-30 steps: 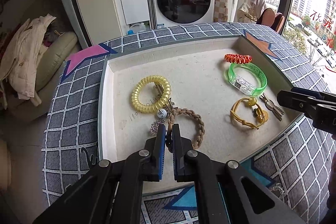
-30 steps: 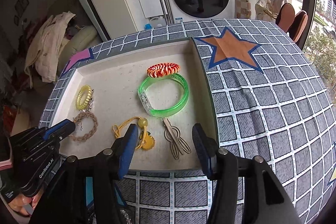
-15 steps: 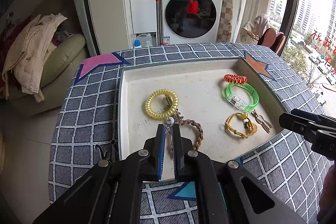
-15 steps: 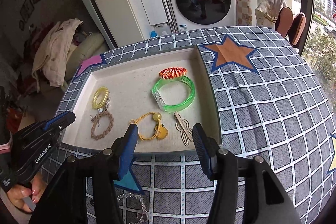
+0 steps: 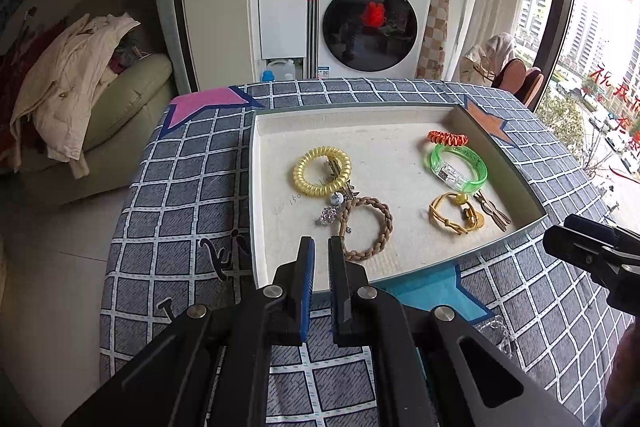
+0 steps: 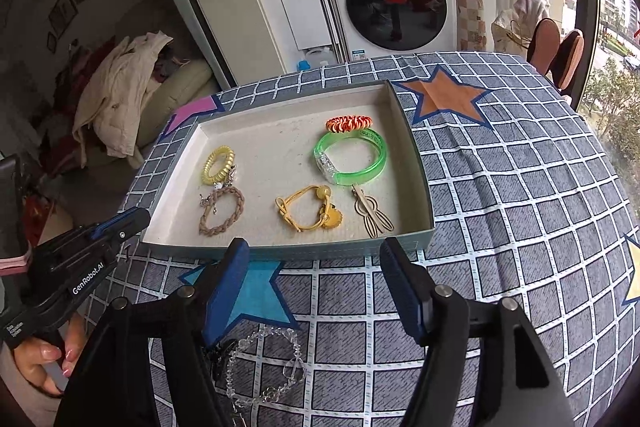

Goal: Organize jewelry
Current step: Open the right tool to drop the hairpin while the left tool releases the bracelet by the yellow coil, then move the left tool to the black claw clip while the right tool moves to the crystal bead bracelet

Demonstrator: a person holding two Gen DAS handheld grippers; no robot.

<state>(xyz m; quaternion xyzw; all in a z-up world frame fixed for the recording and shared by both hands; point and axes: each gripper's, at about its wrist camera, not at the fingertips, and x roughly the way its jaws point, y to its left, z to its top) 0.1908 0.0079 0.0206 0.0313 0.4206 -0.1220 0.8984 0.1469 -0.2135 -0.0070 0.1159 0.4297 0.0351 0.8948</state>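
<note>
Two grippers in play, both back from the tray. Right gripper (image 6: 314,263): jaws well apart, just been opening wider, nothing between the pads; poised over the checked tablecloth (image 6: 520,211) at the tray's near wall. Directly below and nearer than its fingertips, on the cloth and outside the tray: clear bead bracelet (image 6: 266,363), apparently tangled with something dark, identity not resolvable. Judged as next pick. Left gripper (image 5: 321,259): jaws together, narrow slit only, empty; over the near edge of the tray (image 5: 496,137). Already lying in the tray: yellow coil band (image 5: 322,171), braided beige bracelet (image 5: 368,227), small crystal charm (image 5: 328,215) just beside it, yellow cord bracelet (image 5: 454,213), wooden clip (image 5: 494,211), green bangle (image 5: 460,165), orange coil band (image 5: 447,137) touching the bangle's far side. To do the step well: draw right gripper back and down until the beads sit between the pads; close on a single stretch of the strand, not the heart-shaped link; lift slowly, since beads may slip and the strand may drag the dark item along. Set down in the bare far-left area of the tray, apart from other pieces. Keep left gripper clear of the path.
</note>
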